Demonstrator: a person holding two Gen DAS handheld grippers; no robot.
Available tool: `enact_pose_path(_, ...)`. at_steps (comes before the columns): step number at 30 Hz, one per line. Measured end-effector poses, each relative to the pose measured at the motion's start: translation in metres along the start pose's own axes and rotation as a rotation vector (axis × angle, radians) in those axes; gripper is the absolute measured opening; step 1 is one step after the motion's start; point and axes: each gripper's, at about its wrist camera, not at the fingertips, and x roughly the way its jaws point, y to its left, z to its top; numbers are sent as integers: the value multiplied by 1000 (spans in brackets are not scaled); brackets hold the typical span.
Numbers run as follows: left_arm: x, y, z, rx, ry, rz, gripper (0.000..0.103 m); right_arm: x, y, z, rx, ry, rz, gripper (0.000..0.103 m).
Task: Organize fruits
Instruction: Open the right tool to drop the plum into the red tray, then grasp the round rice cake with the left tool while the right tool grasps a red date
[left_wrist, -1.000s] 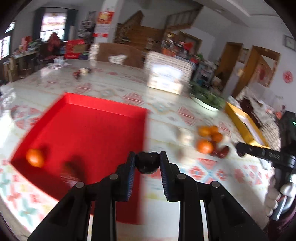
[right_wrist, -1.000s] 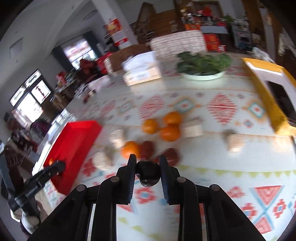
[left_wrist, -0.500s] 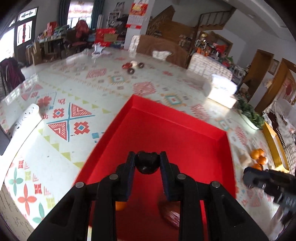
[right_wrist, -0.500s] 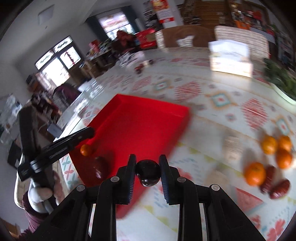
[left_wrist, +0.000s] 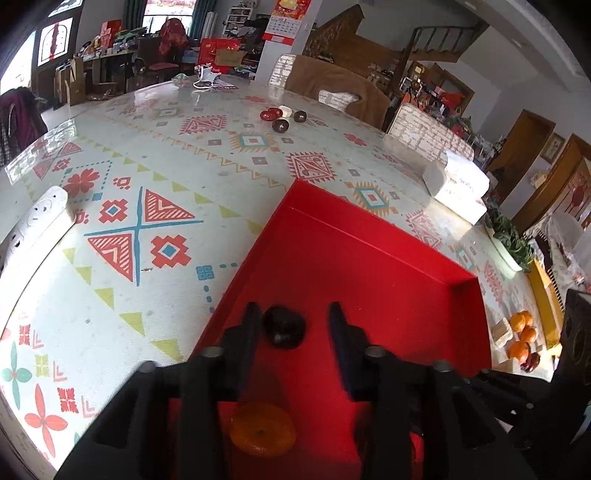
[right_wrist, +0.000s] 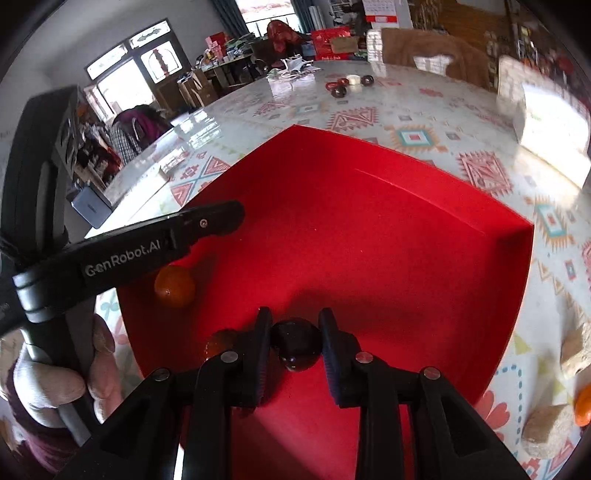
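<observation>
Left hand-held gripper opening, small dark fruit loose between; right hand-held gripper clamping a similar fruit at mid-sides (light, smooth, probably slippery, bruisable) over red tray.

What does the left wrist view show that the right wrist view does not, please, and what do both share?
Only the left wrist view shows the left gripper head-on, its jaws opening around a dark fruit, plus a white power strip and a cluster of oranges far right. Only the right wrist view shows the right gripper shut on another dark fruit, a gloved hand holding the left tool, and beige lumps on the cloth. Both share the red tray with an orange inside.
</observation>
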Motion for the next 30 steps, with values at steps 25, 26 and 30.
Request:
enact_pose_path(25, -109, -91, -45, -10, -165, -185, 77, -141, -60, -56, 123, -268, -82, 61)
enact_pose_path(26, -109, -97, -48, -3, -163, -188, 77, -149, -71, -62, 144, -276, -95, 61)
enact_pose_path(30, -112, -118, -57, 22, -157, -195, 77, -184, -121, -89, 251, -311, -145, 61)
